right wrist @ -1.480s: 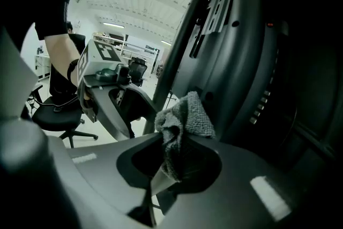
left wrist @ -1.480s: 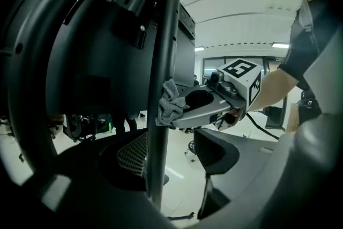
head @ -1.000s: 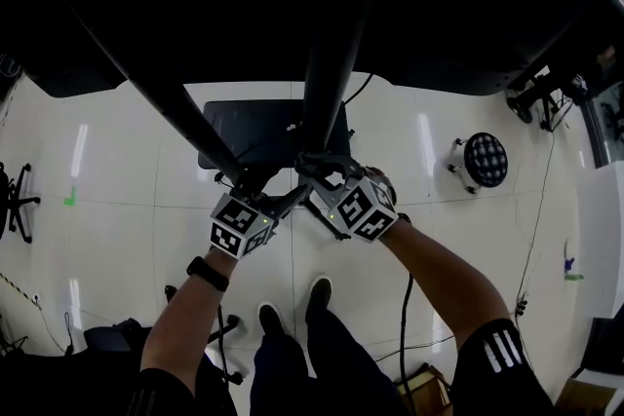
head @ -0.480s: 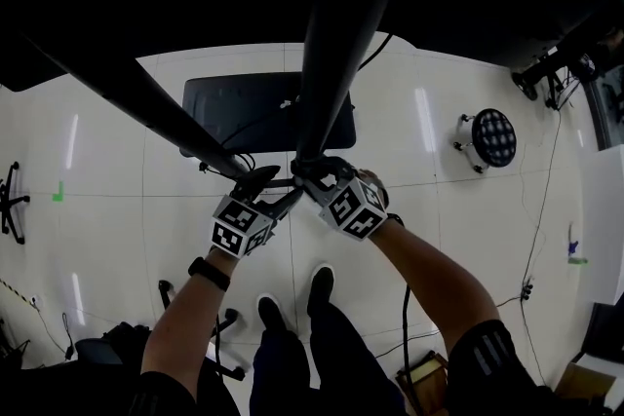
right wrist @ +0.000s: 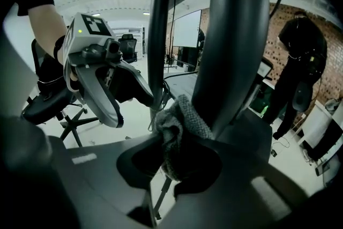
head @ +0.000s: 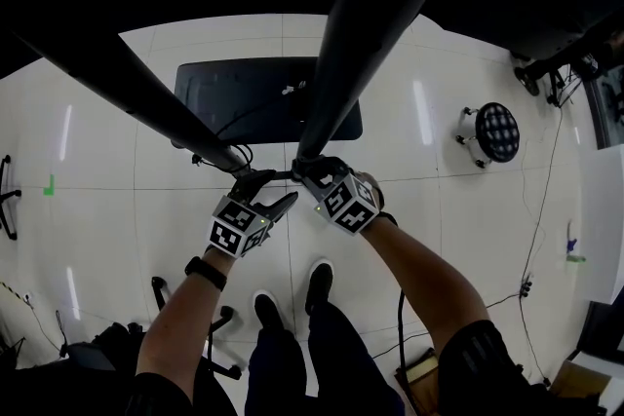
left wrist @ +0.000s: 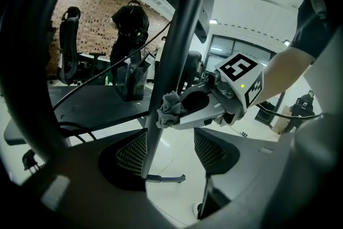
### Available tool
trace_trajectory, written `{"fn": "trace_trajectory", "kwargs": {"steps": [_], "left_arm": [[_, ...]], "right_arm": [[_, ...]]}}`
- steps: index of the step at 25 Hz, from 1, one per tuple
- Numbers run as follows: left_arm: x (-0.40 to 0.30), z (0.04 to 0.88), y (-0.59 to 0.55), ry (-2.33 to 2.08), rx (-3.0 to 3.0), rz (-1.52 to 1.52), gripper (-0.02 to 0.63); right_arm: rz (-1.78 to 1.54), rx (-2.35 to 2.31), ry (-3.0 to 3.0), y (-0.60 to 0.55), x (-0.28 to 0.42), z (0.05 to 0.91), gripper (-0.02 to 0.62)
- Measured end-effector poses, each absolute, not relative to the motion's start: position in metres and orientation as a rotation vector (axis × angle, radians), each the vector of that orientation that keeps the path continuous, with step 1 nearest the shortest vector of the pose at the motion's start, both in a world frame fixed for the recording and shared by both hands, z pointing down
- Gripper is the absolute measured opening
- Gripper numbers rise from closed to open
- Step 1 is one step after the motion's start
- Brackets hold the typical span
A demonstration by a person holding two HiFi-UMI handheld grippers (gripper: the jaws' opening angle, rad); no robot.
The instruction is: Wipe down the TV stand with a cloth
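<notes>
Snugly in the right gripper, grey cloth against stand pole.

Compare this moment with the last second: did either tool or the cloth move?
The right tool, shut on the grey cloth, shifted slightly left in the head view. That view itself drifted, so the stand's poles loom larger. Nothing was grabbed or let go. The cloth stays against the pole, and the left tool stays open beside it.
</notes>
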State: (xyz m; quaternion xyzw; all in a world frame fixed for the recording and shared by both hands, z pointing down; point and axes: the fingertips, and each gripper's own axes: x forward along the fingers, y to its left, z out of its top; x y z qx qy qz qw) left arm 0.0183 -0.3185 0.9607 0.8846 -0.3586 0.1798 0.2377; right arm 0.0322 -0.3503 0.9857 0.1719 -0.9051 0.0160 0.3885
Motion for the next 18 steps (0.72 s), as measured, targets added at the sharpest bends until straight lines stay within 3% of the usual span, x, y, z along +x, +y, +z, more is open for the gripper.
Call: {"fn": "trace_trajectory", "kwargs": {"steps": [9, 18], "left_arm": [[0.019, 0.935, -0.29, -0.957, 2.435, 0.449, 0.298], [-0.008, 0.795, -0.226, -1.013, 2.574, 0.316, 0.298]], "right_arm": [[0.233, 0.535, -2.39, -0.331, 0.027, 0.95, 0.049], [0.14, 0.65, -2.58, -0.26, 0.022, 0.792, 0.049]]}}
